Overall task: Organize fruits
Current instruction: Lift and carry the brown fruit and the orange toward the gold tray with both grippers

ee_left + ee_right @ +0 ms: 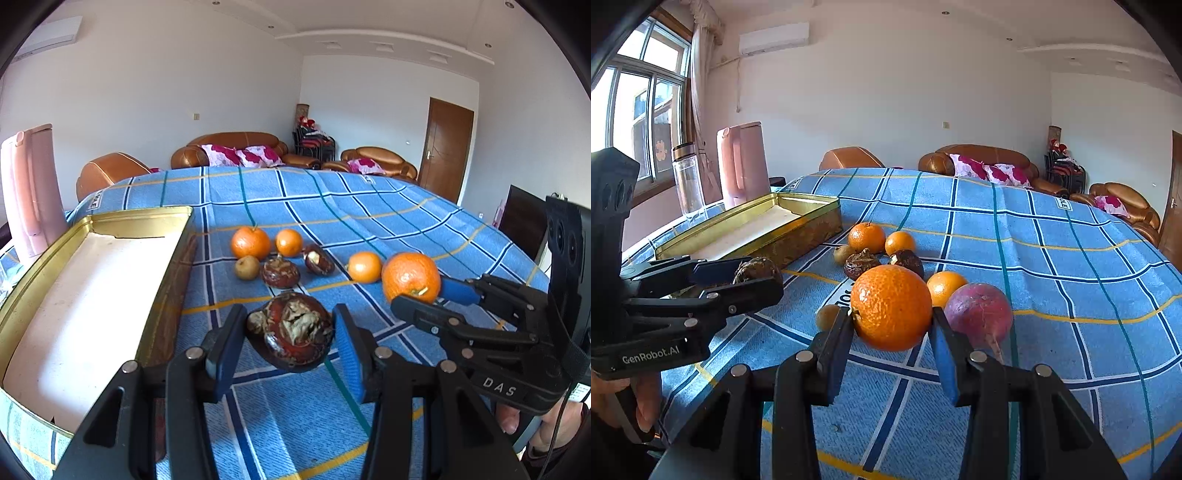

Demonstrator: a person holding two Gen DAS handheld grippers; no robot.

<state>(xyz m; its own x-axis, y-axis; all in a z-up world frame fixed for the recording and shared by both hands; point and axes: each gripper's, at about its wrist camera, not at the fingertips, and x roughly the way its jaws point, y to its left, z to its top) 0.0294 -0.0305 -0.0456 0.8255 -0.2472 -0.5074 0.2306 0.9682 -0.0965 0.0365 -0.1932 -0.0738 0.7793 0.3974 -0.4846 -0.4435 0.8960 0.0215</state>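
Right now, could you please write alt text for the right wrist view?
The right gripper holds a large orange above a blue checked tablecloth. To its left, the left gripper holds a dark brown fruit near a gold tin tray, with more fruit lying behind.

We see a bright, daylit room, the light coming from the window (639, 110) at the left of the right wrist view, where the panes are blown out to white. Fruit throws soft shadows on the cloth (1052, 266). Both fisheye pictures bend straight lines and darken to black at their corners.
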